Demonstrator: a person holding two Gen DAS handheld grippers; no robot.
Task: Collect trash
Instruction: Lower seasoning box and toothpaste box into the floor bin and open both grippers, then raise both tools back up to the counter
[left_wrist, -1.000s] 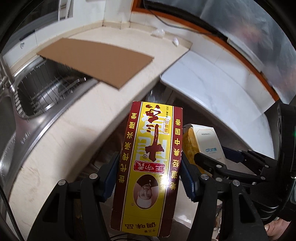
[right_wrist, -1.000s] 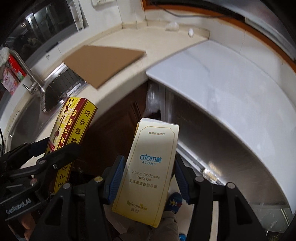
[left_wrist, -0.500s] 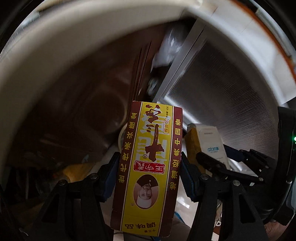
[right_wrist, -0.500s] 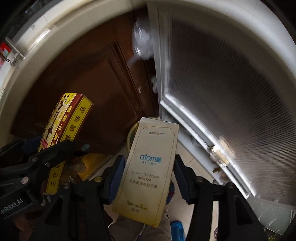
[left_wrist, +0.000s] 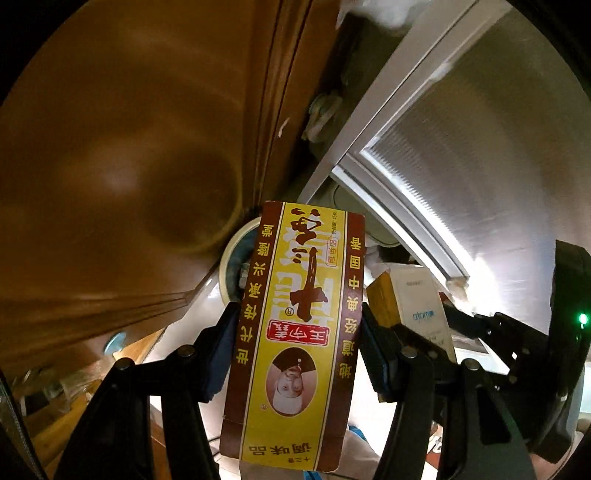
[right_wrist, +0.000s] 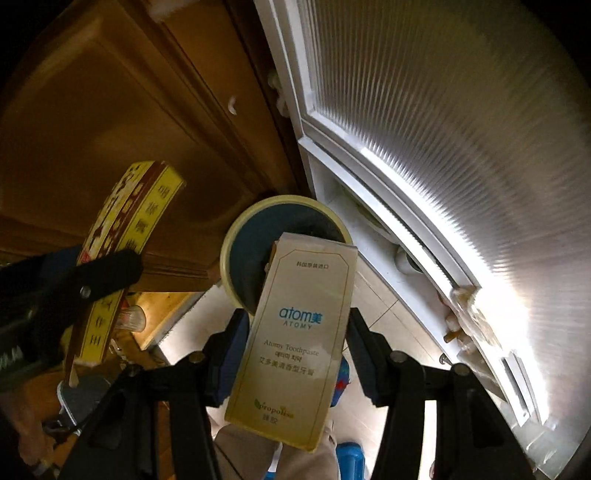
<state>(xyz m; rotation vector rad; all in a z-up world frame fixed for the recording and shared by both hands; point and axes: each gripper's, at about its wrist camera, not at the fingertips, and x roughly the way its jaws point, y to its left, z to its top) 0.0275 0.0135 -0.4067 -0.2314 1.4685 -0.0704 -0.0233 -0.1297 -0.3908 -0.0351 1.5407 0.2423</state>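
My left gripper (left_wrist: 297, 325) is shut on a yellow and brown seasoning box (left_wrist: 295, 332), held upright. My right gripper (right_wrist: 295, 332) is shut on a cream Atomy toothpaste box (right_wrist: 299, 339). Both point down at a round trash bin (right_wrist: 243, 236) with a cream rim and dark inside, standing on the floor; the toothpaste box hangs over its near rim. In the left wrist view the bin's rim (left_wrist: 231, 254) shows behind the seasoning box, and the toothpaste box (left_wrist: 417, 302) is to the right. In the right wrist view the seasoning box (right_wrist: 125, 236) is to the left.
A brown wooden cabinet door (right_wrist: 110, 122) stands left of the bin. A white-framed ribbed glass door (right_wrist: 443, 147) stands to the right. Pale floor tiles (right_wrist: 384, 306) lie below. A blue shoe (right_wrist: 351, 458) shows at the bottom.
Both grippers have dropped from counter height and tilted down toward the floor. The counter, sink and cardboard have left view; the trash bin has come into view and closer. Both boxes stay gripped.
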